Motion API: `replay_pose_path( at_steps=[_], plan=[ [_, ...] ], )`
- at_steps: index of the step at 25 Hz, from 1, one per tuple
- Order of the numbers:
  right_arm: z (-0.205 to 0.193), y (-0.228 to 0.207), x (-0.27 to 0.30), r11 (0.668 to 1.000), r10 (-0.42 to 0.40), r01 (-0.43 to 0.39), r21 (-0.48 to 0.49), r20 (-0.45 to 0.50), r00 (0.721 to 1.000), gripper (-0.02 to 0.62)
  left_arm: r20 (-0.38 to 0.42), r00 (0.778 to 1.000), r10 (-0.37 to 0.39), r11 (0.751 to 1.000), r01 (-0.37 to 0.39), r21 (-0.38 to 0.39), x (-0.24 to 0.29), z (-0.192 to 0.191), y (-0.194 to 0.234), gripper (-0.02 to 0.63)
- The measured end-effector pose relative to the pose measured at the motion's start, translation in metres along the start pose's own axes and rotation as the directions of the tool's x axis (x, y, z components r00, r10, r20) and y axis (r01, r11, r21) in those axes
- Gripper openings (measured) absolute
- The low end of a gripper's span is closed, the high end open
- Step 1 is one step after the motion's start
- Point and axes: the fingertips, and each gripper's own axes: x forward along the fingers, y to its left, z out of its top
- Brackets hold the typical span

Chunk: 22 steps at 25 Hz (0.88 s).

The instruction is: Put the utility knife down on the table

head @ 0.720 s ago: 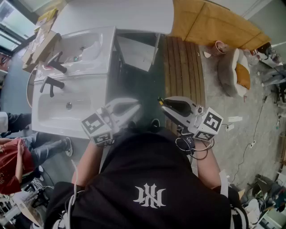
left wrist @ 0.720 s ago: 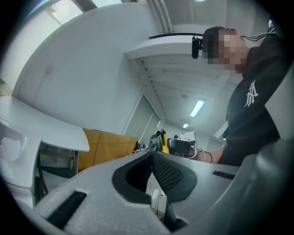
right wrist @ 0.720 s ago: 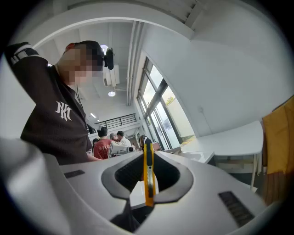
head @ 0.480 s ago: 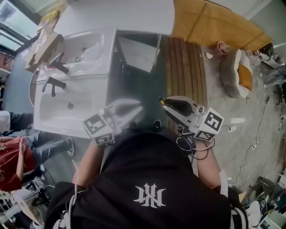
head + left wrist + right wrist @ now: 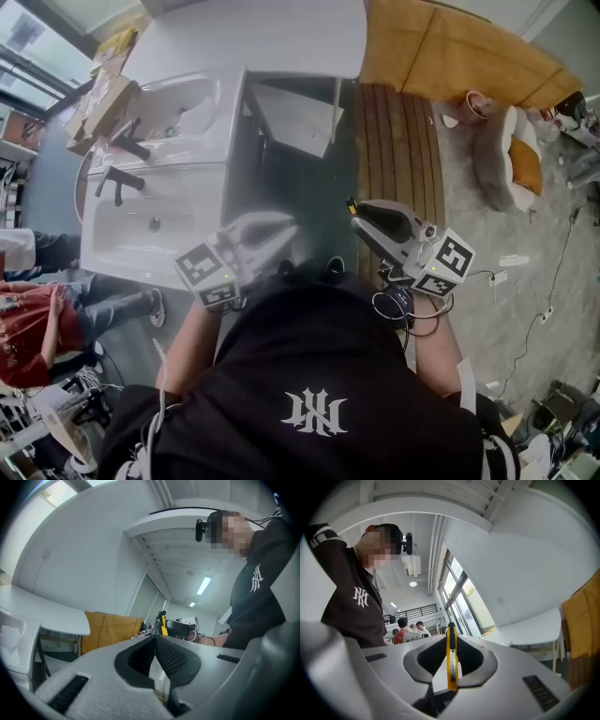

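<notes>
Right tool (image 5: 451, 641) barely shifted, clamping utility knife (image 5: 451, 663)

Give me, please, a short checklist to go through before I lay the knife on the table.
1. Grip: ok, the right tongs are shut on the knife.
2. Other hand: ok, the left tongs are shut and empty.
3. Position: not ok, the knife is not yet above the table, which lies farther ahead.
4. Blade drawn in: cannot tell.
5. People: ok, the bystander is far to the left of the knife.
</notes>
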Motion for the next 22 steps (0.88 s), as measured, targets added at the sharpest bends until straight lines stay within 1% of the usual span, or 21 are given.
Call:
replay_pose_path(
  at_steps=[2, 5, 7, 10, 12, 13, 15, 19, 22],
  plan=[
    [-0.001, -0.007, -0.011, 1.000, 0.006, -0.006, 0.003, -0.009, 1.000, 0.057, -0.001, 1.000, 0.012, 1.000, -0.012, 0.000, 0.011, 0.001, -0.001, 0.006],
    [-0.006, -0.022, -0.028, 1.000, 0.005, -0.005, 0.019, -0.016, 1.000, 0.057, 0.002, 0.999, 0.053, 0.999, -0.053, -0.011, 0.019, -0.001, 0.003, 0.006],
    [-0.008, -0.031, -0.039, 0.999, 0.003, -0.003, 0.045, -0.008, 1.000, 0.057, -0.007, 0.996, 0.085, 0.996, -0.085, -0.035, 0.019, -0.006, 0.005, 0.006],
    [-0.010, -0.045, -0.048, 0.997, -0.007, 0.007, 0.078, 0.000, 1.000, 0.057, -0.024, 0.992, 0.120, 0.988, -0.122, -0.093, 0.018, -0.018, 0.012, 0.006],
    [-0.012, -0.054, -0.048, 0.996, -0.021, 0.021, 0.082, -0.009, 1.000, 0.057, -0.045, 0.990, 0.133, 0.983, -0.138, -0.122, 0.017, -0.024, 0.022, 0.006],
    [-0.012, -0.059, -0.046, 0.996, -0.027, 0.028, 0.080, -0.015, 1.000, 0.057, -0.057, 0.989, 0.138, 0.982, -0.144, -0.122, 0.017, -0.026, 0.027, 0.006],
    [-0.010, -0.068, -0.042, 0.996, -0.036, 0.037, 0.076, -0.020, 0.999, 0.057, -0.065, 0.987, 0.145, 0.982, -0.151, -0.110, 0.016, -0.023, 0.040, 0.006],
    [-0.004, -0.090, -0.031, 0.995, -0.063, 0.065, 0.081, -0.025, 0.998, 0.057, -0.043, 0.989, 0.139, 0.983, -0.143, -0.111, 0.020, -0.011, 0.071, 0.006],
    [0.002, -0.105, -0.013, 0.995, -0.069, 0.073, 0.067, -0.059, 0.996, 0.057, -0.014, 0.991, 0.132, 0.984, -0.132, -0.121, 0.024, -0.002, 0.098, 0.006]
  ],
)
